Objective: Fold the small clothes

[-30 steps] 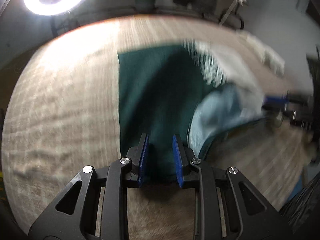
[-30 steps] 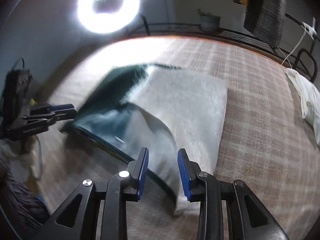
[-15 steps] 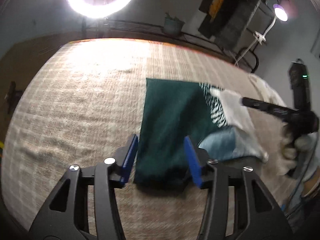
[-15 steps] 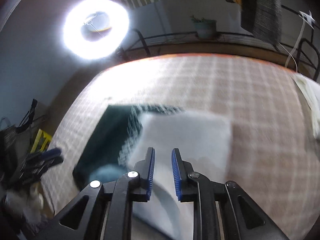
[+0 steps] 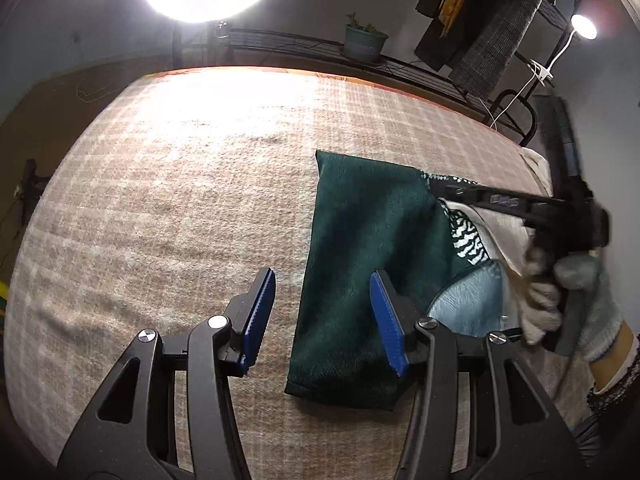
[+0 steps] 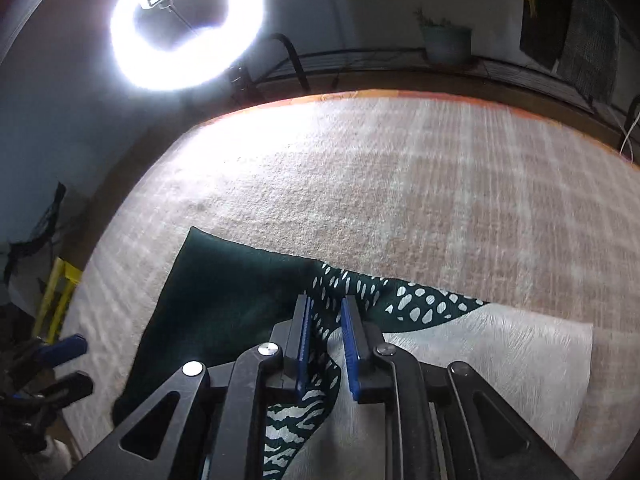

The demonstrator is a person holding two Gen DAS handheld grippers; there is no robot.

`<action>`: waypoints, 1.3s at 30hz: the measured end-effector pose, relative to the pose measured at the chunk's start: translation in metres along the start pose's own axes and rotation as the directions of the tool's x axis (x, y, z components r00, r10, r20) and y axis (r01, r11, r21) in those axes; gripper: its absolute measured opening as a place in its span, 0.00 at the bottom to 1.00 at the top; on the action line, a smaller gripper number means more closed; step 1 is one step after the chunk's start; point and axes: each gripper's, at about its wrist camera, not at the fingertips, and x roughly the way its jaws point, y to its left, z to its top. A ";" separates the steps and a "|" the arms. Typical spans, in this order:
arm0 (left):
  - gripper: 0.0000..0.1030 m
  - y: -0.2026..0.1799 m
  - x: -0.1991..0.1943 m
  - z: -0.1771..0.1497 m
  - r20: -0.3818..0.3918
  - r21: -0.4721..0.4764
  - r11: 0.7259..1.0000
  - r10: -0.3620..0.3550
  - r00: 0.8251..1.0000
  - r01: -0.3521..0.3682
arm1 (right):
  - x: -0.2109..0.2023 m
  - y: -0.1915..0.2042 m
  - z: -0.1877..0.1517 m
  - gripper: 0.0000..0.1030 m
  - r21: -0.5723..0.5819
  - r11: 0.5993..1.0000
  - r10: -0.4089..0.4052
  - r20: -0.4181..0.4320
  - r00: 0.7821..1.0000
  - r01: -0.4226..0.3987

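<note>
A small garment lies on the checked blanket: a dark green panel (image 5: 360,248) on the left, a green-and-white patterned band (image 6: 360,292), a white part (image 6: 500,352) on the right and a pale blue fold (image 5: 468,304) near me. My left gripper (image 5: 324,320) is open wide and empty, hovering over the green panel's near left edge. My right gripper (image 6: 325,344) has its jaws narrowly apart, low over the patterned band; no cloth shows pinched between them. It also shows in the left wrist view (image 5: 500,200), held by a gloved hand (image 5: 560,300).
The beige checked blanket (image 5: 180,208) covers the bed. A ring light (image 6: 184,24) stands behind it, with a metal rail and a potted plant (image 5: 364,40). Hanging clothes (image 5: 500,20) are at the back right. A white cloth (image 5: 536,164) lies at the far right.
My left gripper has opened wider, let the green cloth go and drawn back. My right gripper has moved forward and down onto the patterned band; the garment now lies flat.
</note>
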 end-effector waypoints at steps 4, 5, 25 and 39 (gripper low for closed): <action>0.54 0.008 0.000 0.005 0.001 -0.023 0.999 -0.022 1.000 0.022 | -0.035 -0.006 -0.004 0.29 0.019 0.999 0.033 0.045 0.998 -0.034; 0.55 0.012 -0.001 0.006 0.009 -0.038 0.999 -0.035 0.999 0.035 | -0.048 -0.010 -0.008 0.29 0.036 0.998 0.045 0.055 0.998 -0.047; 0.55 0.070 0.053 0.003 -0.094 -0.380 0.872 -0.368 0.925 0.308 | -0.109 -0.152 -0.146 0.49 0.443 0.835 0.313 0.107 0.944 -0.327; 0.55 0.051 0.078 0.029 -0.075 -0.357 0.857 -0.422 0.903 0.371 | -0.064 -0.139 -0.113 0.30 0.446 0.797 0.393 0.127 0.911 -0.407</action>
